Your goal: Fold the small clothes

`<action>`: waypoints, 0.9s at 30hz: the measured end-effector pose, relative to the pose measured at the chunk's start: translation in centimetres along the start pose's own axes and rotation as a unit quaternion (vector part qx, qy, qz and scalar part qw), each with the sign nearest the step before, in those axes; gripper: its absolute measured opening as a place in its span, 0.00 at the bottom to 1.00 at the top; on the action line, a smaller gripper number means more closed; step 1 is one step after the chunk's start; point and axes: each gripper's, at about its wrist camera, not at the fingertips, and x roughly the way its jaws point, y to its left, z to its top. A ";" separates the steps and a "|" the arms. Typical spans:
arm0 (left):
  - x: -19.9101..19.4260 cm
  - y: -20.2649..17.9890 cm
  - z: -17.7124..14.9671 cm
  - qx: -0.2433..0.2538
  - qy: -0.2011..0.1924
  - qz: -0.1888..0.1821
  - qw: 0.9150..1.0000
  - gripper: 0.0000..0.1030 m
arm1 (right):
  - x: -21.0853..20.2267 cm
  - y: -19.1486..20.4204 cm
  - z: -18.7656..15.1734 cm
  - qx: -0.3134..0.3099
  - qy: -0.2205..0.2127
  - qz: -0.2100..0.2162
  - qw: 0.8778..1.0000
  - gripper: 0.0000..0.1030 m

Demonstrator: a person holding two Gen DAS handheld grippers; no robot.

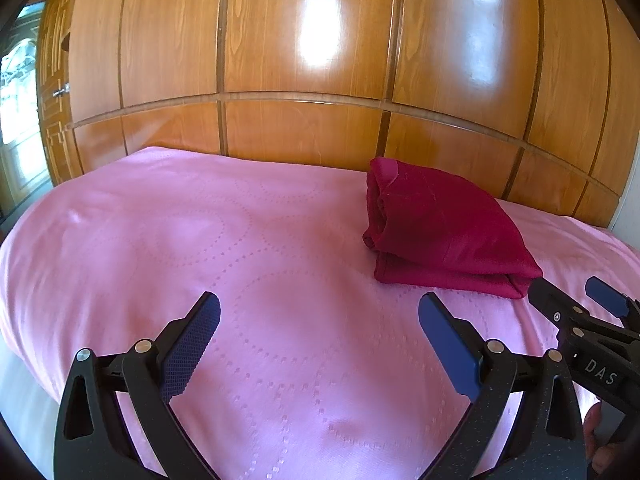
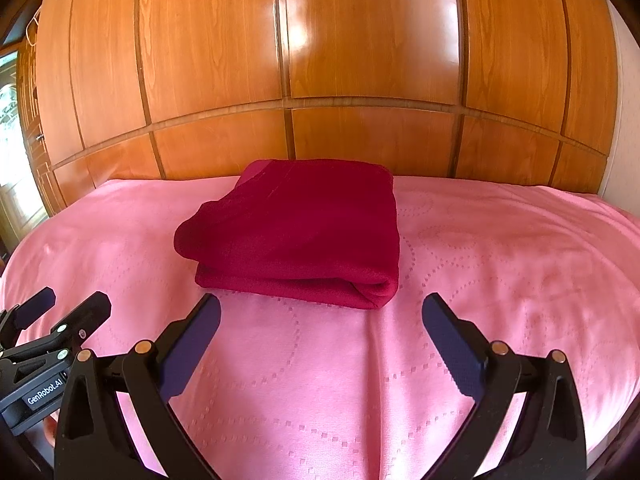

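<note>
The wardrobe (image 2: 360, 40) is showing glossy varnished wood, its grain visible and window light glaring off the panels. The bedspread (image 2: 500, 248) is lying as smooth pink cloth with a faint sheen, dotted rings pressed into it. The garment (image 2: 304, 224) is looking like matt, soft dark-red cloth. The left gripper (image 1: 320, 312) and right gripper (image 2: 320, 312) are showing matt black speckled plastic arms with shiny metal rivets; their blue pads (image 1: 192, 344) are looking finely textured and rubbery.
</note>
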 end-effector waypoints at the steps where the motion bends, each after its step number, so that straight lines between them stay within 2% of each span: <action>1: 0.0 0.0 0.0 0.000 0.000 0.000 1.000 0.96 | 0.1 0.0 0.0 0.000 0.001 0.001 1.000 0.98; 27: 0.2 0.4 -0.2 -0.001 0.002 0.000 1.000 0.96 | 0.9 -0.1 -0.2 -0.004 0.007 0.007 1.000 0.98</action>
